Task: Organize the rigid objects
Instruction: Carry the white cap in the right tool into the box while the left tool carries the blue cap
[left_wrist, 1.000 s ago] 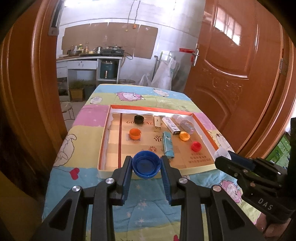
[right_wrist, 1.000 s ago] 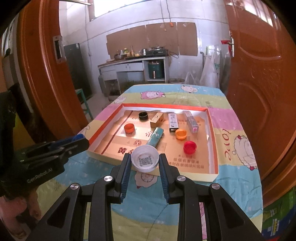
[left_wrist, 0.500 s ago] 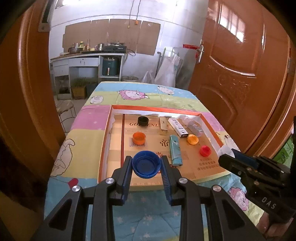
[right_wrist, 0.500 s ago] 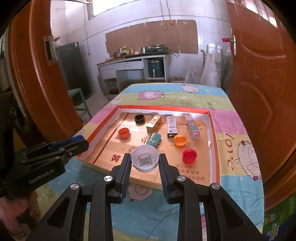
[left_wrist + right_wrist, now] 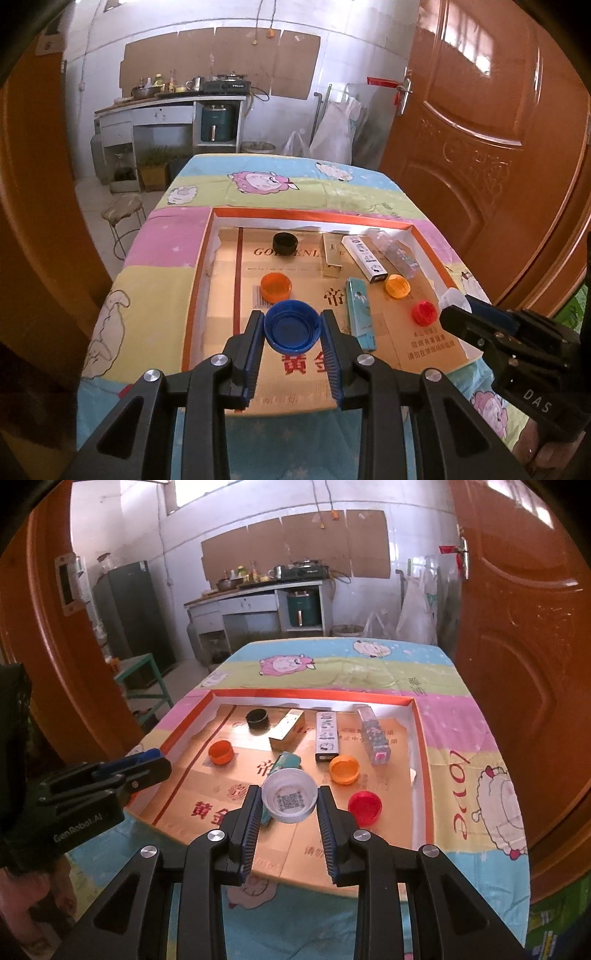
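Observation:
My left gripper [image 5: 291, 326] is shut on a blue bottle cap [image 5: 291, 324] and holds it above the near left part of a shallow cardboard tray [image 5: 207, 251]. My right gripper [image 5: 289, 800] is shut on a white bottle cap [image 5: 289, 799] with a QR code inside, above the tray's near middle [image 5: 419, 720]. In the tray lie a black cap [image 5: 284, 242], two orange caps [image 5: 276, 287] [image 5: 397, 286], a red cap [image 5: 424, 312], a teal box [image 5: 360, 314], a gold box [image 5: 331, 254], a white box [image 5: 364, 258] and a clear box [image 5: 397, 254].
The tray sits on a table with a cartoon sheep cloth [image 5: 258, 181]. An orange wooden door [image 5: 480, 129] stands close on the right and a door frame [image 5: 33, 184] on the left. A stool [image 5: 123, 206] stands left of the table. A kitchen counter [image 5: 166, 103] is at the back.
Both grippers have moved forward over the tray with their caps still held. The tray and its objects now look closer and lower in both views.

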